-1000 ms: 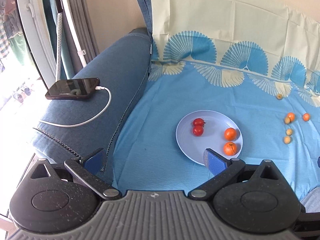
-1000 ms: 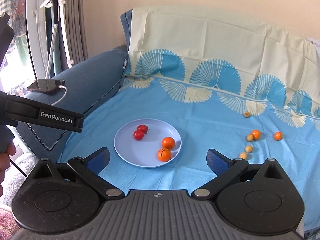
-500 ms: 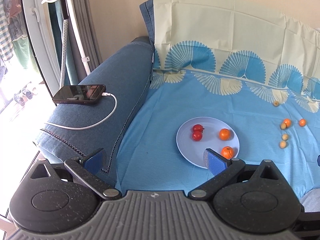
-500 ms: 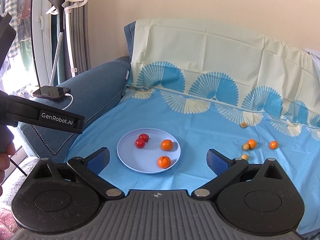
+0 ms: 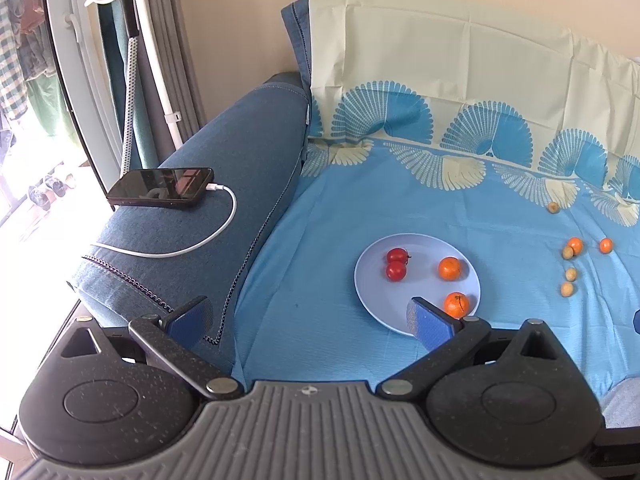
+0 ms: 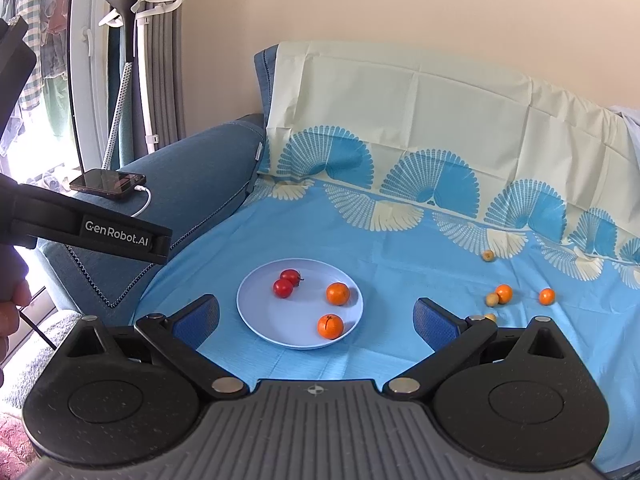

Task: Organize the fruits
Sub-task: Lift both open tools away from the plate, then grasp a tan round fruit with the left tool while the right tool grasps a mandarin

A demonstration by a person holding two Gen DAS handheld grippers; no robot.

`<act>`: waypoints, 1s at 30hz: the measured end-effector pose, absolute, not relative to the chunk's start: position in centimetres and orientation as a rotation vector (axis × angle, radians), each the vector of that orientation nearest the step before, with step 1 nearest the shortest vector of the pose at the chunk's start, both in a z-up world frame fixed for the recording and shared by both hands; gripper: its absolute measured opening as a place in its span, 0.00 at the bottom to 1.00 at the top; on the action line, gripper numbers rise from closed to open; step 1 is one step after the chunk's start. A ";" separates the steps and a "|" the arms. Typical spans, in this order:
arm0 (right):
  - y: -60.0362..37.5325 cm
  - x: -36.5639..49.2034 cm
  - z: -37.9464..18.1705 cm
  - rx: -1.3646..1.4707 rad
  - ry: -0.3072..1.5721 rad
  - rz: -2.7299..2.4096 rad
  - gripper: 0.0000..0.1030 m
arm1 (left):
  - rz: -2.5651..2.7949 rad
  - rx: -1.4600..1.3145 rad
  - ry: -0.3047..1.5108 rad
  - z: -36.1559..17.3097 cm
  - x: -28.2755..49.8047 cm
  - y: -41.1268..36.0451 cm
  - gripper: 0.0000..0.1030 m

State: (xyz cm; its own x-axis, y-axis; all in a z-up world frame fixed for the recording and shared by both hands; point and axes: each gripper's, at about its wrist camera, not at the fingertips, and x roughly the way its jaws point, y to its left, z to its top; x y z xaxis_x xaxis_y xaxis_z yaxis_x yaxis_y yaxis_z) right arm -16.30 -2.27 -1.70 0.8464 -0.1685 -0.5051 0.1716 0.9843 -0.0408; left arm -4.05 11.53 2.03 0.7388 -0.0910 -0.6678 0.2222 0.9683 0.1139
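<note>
Left wrist view: the left gripper (image 5: 308,314) hangs with its jaws spread wide and empty over the near edge of the sofa's blue sheet (image 5: 400,200), the pale plate (image 5: 376,296) just ahead carrying two red tomatoes (image 5: 397,264) and two oranges (image 5: 450,269), while the loose fruit (image 5: 572,256) lies well off to the right. Right wrist view: the right gripper (image 6: 316,318), likewise agape and holding nothing, faces the plate (image 6: 260,316) with the scattered small oranges (image 6: 504,293) and pale yellowish fruits (image 6: 491,299) near its right finger. It seems the better tool for the next pick: centre one fruit between the pads, descend squarely and close gently, lest it roll on the soft cloth.
</note>
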 end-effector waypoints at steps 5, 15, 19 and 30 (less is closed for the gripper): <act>-2.5 -15.8 -2.1 0.012 0.549 -0.179 0.99 | -0.172 0.201 0.732 1.7 -3.6 11.2 1.00; -3.2 -14.5 -3.2 0.037 0.592 -0.177 0.99 | -0.168 0.220 0.775 0.6 -1.8 10.5 1.00; -3.6 -13.8 -3.8 0.050 0.615 -0.176 0.99 | -0.160 0.225 0.795 0.0 -1.1 10.3 1.00; -5.1 -12.4 -5.1 0.082 0.650 -0.189 0.99 | -0.157 0.253 0.837 -1.3 0.7 8.5 1.00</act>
State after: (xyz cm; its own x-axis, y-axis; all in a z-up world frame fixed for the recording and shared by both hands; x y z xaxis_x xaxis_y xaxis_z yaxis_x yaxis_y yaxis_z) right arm -12.37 -5.06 -5.12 0.7794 -0.1491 -0.6086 0.2007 0.9795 0.0170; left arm 0.72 8.48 -1.28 0.6608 -0.0385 -0.7495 0.2365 0.9585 0.1592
